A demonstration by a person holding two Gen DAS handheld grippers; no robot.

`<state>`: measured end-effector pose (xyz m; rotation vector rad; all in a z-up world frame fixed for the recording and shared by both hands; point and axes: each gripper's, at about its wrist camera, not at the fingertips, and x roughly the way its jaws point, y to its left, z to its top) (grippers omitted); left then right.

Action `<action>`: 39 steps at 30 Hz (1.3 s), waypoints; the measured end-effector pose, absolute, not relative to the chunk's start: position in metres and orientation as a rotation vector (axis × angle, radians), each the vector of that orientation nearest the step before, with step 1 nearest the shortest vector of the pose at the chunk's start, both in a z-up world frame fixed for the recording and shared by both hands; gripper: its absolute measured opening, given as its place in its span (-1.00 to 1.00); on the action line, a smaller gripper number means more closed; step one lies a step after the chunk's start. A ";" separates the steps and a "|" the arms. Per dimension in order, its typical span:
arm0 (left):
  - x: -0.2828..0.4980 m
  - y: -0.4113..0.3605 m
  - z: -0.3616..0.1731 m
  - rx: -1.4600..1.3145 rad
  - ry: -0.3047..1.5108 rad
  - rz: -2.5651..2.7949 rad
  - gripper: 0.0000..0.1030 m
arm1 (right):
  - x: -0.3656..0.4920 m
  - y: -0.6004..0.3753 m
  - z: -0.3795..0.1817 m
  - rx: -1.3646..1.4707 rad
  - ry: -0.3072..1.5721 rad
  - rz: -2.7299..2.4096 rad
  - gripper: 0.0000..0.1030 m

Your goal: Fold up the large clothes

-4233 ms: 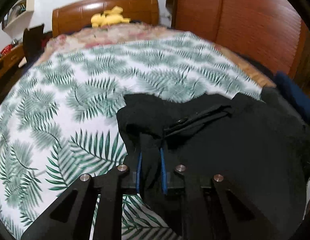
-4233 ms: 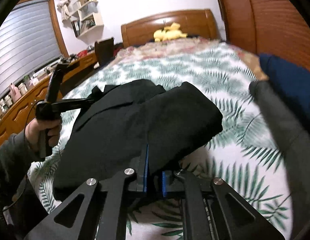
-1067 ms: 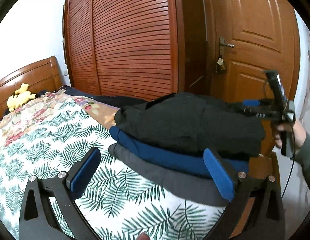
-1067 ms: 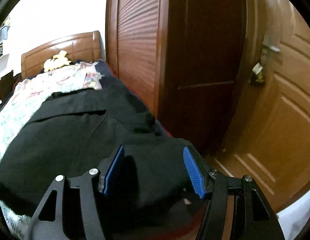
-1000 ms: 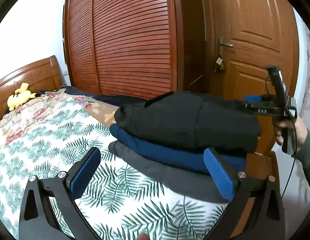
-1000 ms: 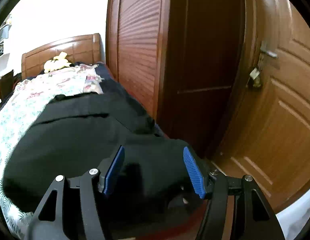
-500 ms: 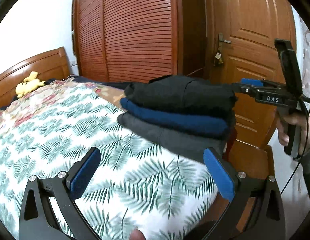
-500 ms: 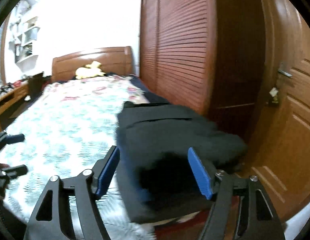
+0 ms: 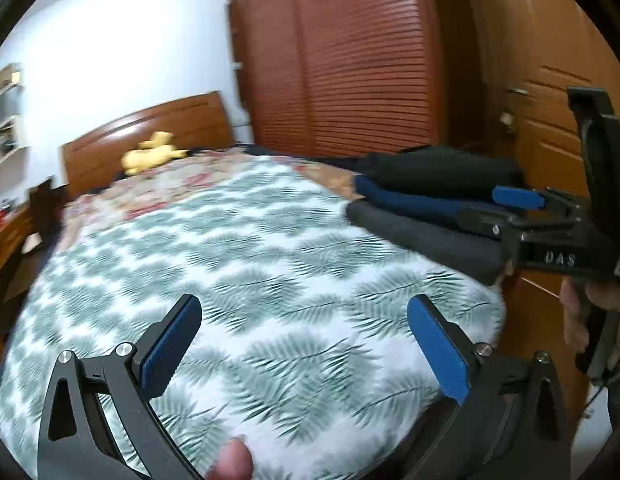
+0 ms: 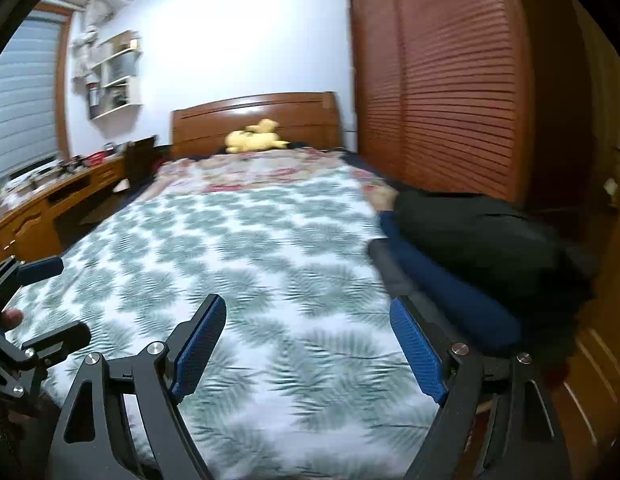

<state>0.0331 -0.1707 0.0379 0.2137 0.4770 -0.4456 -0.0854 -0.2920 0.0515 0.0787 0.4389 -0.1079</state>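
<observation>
Three folded garments are stacked at the bed's right edge: a black garment [image 9: 442, 170] [image 10: 482, 240] on top, a navy one [image 9: 410, 200] [image 10: 450, 292] under it, a grey one [image 9: 422, 236] [image 10: 386, 268] at the bottom. My left gripper [image 9: 305, 344] is open over the leaf-print bedspread [image 9: 249, 248], left of the stack, holding nothing. My right gripper [image 10: 307, 344] also hangs over the bedspread [image 10: 249, 240], its jaws opening with nothing between them. It shows in the left wrist view [image 9: 498, 210] just in front of the stack. The left gripper [image 10: 49, 304] appears at the right wrist view's left edge.
A yellow plush toy [image 10: 255, 138] lies by the wooden headboard [image 10: 253, 114]. A slatted wooden wardrobe [image 9: 350, 72] and a door [image 9: 550, 100] stand right of the bed. A desk [image 10: 37, 208] and wall shelves [image 10: 113, 76] are on the left.
Both grippers have drawn back from the stack and swung left over the bed. The right jaws have spread wider. The black garment stays on top of the stack.
</observation>
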 end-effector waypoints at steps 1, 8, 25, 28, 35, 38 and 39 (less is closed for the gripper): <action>0.031 -0.162 0.037 0.199 0.480 -0.431 0.99 | -0.086 -0.284 0.051 0.082 0.435 -0.081 0.65; 0.003 -0.092 0.040 0.105 0.471 -0.295 0.99 | -0.100 -0.231 0.046 0.076 0.432 0.071 0.65; -0.028 0.008 0.026 -0.029 0.470 -0.090 0.99 | -0.096 -0.196 0.025 0.062 0.376 0.194 0.65; -0.029 0.012 0.026 -0.030 0.464 -0.076 0.99 | -0.092 -0.195 0.022 0.055 0.374 0.195 0.65; -0.033 0.016 0.026 -0.028 0.454 -0.070 0.99 | -0.087 -0.199 0.018 0.053 0.371 0.195 0.65; -0.034 0.016 0.028 -0.031 0.449 -0.069 0.99 | -0.085 -0.199 0.017 0.053 0.368 0.193 0.65; -0.034 0.015 0.028 -0.032 0.448 -0.070 0.99 | -0.084 -0.199 0.017 0.055 0.368 0.191 0.65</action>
